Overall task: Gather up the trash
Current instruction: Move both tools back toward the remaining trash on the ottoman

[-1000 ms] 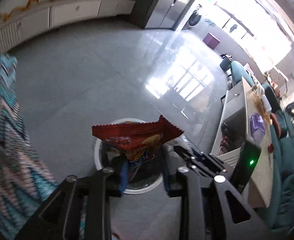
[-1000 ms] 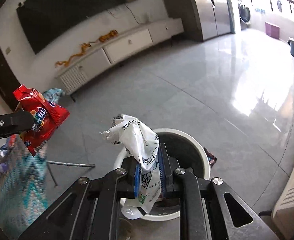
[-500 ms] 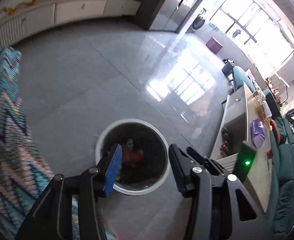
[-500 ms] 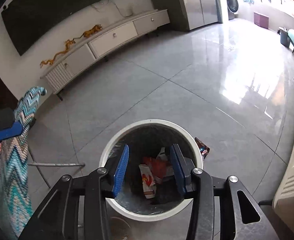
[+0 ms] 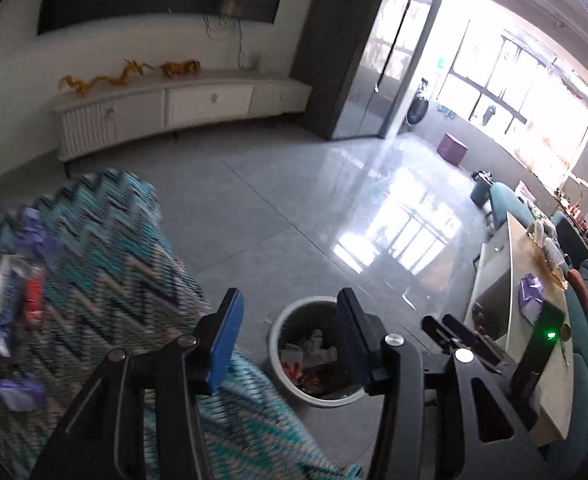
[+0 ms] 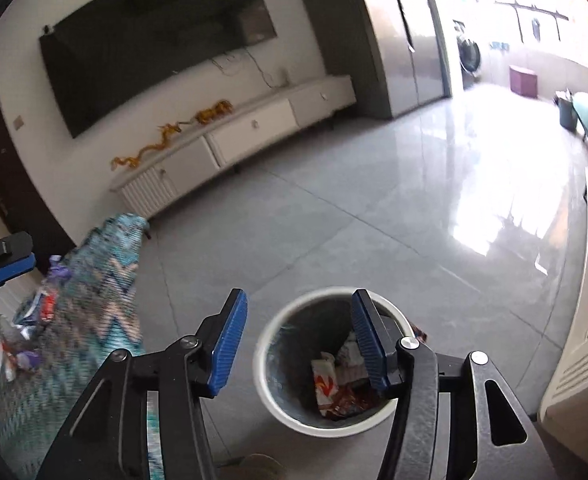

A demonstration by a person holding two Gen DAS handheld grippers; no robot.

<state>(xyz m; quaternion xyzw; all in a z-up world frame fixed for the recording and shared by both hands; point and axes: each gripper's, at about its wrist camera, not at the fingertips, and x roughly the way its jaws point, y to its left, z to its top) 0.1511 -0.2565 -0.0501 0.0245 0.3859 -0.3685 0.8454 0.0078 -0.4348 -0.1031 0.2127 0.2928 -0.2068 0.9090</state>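
A white round trash bin stands on the grey floor and holds several wrappers; it also shows in the right wrist view with wrappers inside. My left gripper is open and empty, above the bin's near left side. My right gripper is open and empty above the bin. More wrappers lie on the zigzag cloth at the left, blurred; they also show in the right wrist view.
A zigzag-patterned cloth covers a surface left of the bin. A white low cabinet runs along the far wall under a dark screen. A light table and teal seats stand at the right. A wrapper lies behind the bin.
Both grippers let their wrappers drop into the bin and opened wider. Both have since tilted up and swung left, bringing the cloth and its wrappers into view.
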